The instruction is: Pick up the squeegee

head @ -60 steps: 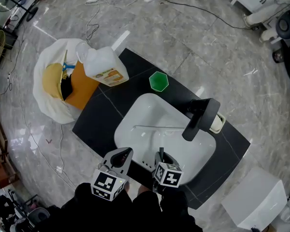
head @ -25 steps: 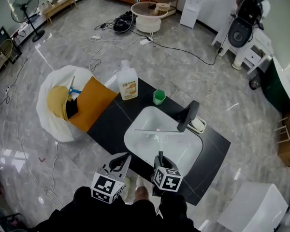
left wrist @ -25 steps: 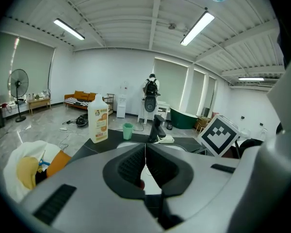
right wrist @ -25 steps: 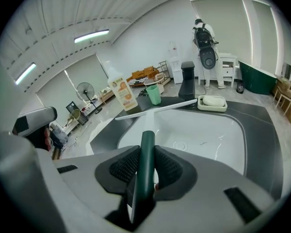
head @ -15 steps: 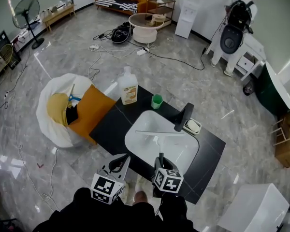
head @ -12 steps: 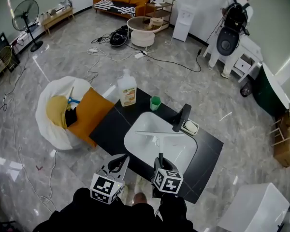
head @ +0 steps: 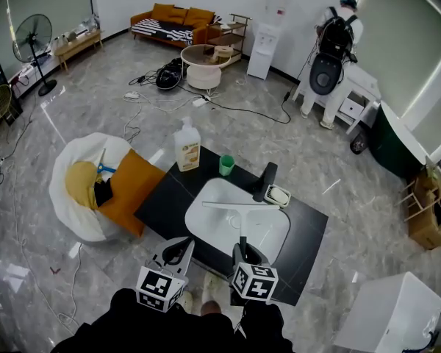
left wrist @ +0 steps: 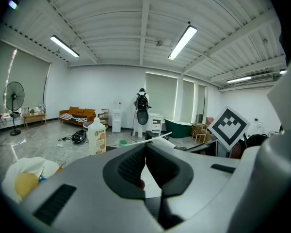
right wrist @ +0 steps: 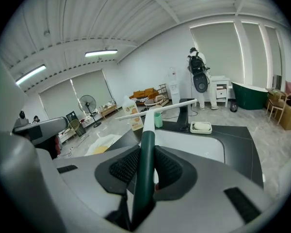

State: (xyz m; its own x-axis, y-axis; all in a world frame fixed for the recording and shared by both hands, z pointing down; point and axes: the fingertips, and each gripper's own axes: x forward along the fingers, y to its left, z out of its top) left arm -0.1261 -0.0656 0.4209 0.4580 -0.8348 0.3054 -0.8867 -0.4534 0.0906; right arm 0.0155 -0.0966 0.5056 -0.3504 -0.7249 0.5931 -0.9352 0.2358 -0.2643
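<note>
The squeegee has a dark green handle [right wrist: 144,171] and a long white blade [right wrist: 157,109]. My right gripper [right wrist: 144,166] is shut on the handle, and the blade sticks out ahead, level, above the sink. In the head view the blade [head: 239,205] hangs across the white sink [head: 202,215], with the right gripper [head: 242,253] at the near edge. The left gripper [head: 178,250] hovers beside it on the left, shut on nothing. In the left gripper view its pads [left wrist: 136,166] meet, and the squeegee blade [left wrist: 155,136] shows just beyond them.
The sink sits in a black counter [head: 309,230] with a black faucet [head: 264,181] and a soap dish [head: 279,195]. A green cup [head: 226,165] and a detergent bottle [head: 186,146] stand at the back. A white bag [head: 62,186] lies left; a white box [head: 386,315] right; a person [head: 334,39] stands far off.
The sink and counter have shrunk in the head view and more of the room shows. Both grippers have risen, and the squeegee has stayed in the right gripper.
</note>
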